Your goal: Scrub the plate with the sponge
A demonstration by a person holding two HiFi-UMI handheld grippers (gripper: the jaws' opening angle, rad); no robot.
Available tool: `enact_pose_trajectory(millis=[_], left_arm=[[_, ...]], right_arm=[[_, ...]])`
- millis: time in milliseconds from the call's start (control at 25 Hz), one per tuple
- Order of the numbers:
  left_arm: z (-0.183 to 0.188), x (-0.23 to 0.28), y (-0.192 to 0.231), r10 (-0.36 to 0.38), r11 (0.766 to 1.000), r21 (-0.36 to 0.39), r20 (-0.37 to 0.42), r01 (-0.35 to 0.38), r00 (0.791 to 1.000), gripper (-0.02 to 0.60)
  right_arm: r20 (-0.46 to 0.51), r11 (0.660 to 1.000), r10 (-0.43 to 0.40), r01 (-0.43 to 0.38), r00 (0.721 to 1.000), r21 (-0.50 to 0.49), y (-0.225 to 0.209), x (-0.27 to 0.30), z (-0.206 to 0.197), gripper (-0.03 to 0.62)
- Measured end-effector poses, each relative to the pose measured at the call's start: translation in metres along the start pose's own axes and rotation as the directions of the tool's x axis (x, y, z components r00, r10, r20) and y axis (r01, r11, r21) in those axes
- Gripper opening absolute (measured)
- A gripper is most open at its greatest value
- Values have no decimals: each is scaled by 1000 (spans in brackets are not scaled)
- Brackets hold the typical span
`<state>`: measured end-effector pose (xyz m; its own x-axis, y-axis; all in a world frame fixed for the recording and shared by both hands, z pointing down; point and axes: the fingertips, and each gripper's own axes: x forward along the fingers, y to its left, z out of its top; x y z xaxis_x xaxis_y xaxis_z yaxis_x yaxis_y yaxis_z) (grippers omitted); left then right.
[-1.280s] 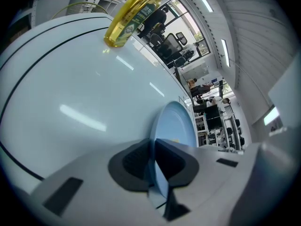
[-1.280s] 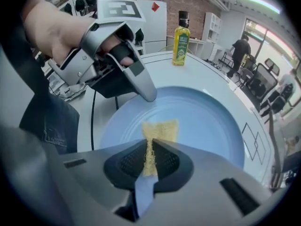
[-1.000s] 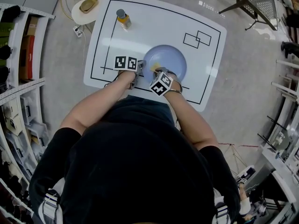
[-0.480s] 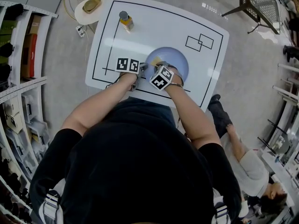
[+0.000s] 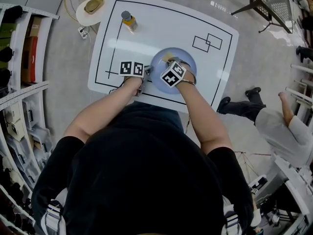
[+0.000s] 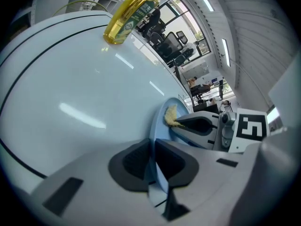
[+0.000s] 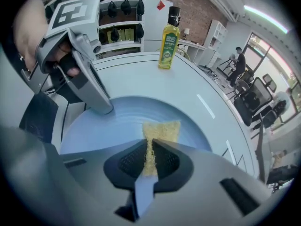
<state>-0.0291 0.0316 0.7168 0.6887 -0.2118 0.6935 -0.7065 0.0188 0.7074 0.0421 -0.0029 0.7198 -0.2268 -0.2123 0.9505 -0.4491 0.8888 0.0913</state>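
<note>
White table [image 5: 161, 26]: left gripper [image 6: 153, 159] tight on plate [image 6: 159, 122], right gripper [image 7: 149, 160] tight on sponge [image 7: 163, 130].

Pale blue plate [image 7: 117, 121]; yellow sponge [image 7: 162, 131]; white table [image 5: 146, 28], black outlines; yellow bottle [image 7: 168, 44], black cap.

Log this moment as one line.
left tongs: shut on plate rim | right tongs: shut on sponge | sponge: against plate's inner face | plate: on table

The right claw [image 7: 150, 150] pinches the yellow sponge [image 7: 162, 129] against the blue plate [image 7: 106, 126].
</note>
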Motion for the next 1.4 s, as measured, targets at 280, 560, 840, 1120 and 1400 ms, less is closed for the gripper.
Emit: enact_pose_trajectory(millis=[280,560,840,1120,1400], left_arm=[[-2,1,1,3,1000,-18,12,-3,1000,40],[0,1,1,25,1000,-7,20,-25,999,38],[1,1,2,29,999,-22,26,-28,999,40],[1,0,1,34,999,-19,33,-33,999,39],[1,0,2,32,999,-28,43,-31,999,40]], right_arm=[[-24,998,-40,41,999,43,-21,-5,-25,29],[-72,996,-60,65,996,62,-28,-14,-58,29],[-110,996,-65,71,992,60,-11,-24,-85,30],[-143,999,-23,28,989,34,20,-34,-104,31],[-136,998,39,-33,990,47,63,-38,-104,31]])
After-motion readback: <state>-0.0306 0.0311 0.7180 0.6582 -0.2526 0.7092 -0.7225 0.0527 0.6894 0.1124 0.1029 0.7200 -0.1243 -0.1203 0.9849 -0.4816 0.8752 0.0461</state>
